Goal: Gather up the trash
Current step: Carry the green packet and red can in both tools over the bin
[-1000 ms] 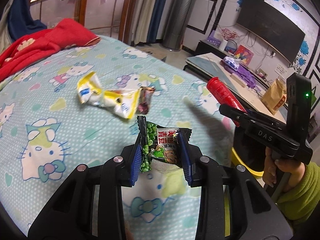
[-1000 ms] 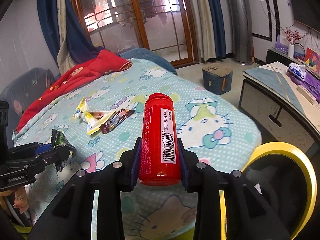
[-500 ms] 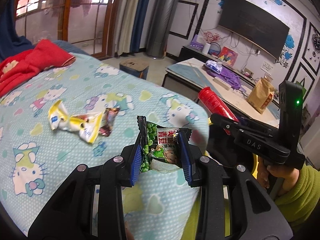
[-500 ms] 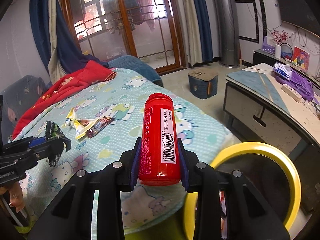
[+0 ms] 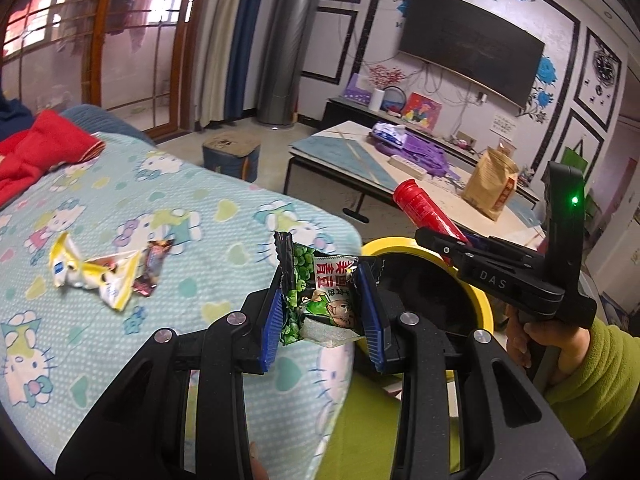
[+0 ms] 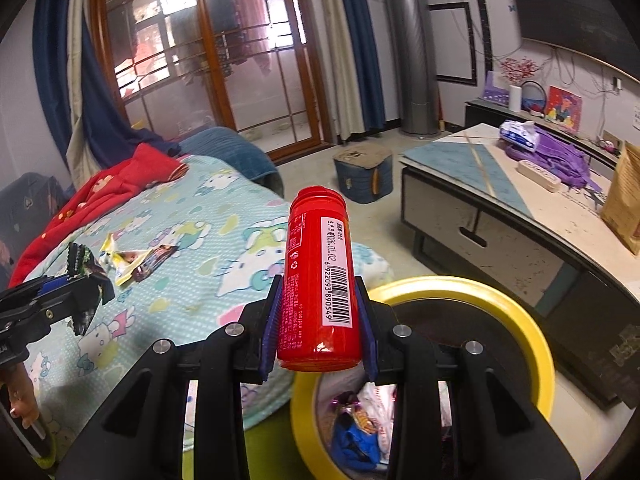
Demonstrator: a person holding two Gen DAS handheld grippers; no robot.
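My left gripper [image 5: 323, 312] is shut on a green pea snack packet [image 5: 320, 300], held over the bed's corner beside the yellow-rimmed trash bin [image 5: 482, 308]. My right gripper [image 6: 320, 320] is shut on a red bottle [image 6: 318, 280] with a barcode label, held above the near rim of the trash bin [image 6: 536, 344], which holds wrappers. In the left wrist view the right gripper [image 5: 440, 236] carries the red bottle [image 5: 424, 210] over the bin. A yellow wrapper [image 5: 96, 276] and a dark candy wrapper [image 5: 152, 268] lie on the bed. The left gripper [image 6: 86, 284] shows at the right wrist view's left edge.
The bed has a light-blue cartoon-cat sheet [image 5: 140, 200] with a red blanket [image 6: 112, 184] at its far end. A low coffee table [image 6: 500, 200] stands beyond the bin, bearing a brown paper bag [image 5: 492, 188] and purple cloth [image 6: 556, 160]. A blue stool [image 6: 362, 176] sits on the floor.
Both grippers have moved right, away from the middle of the bed toward its corner; the yellow bin has come into view under them. Their grips on packet and bottle are unchanged.
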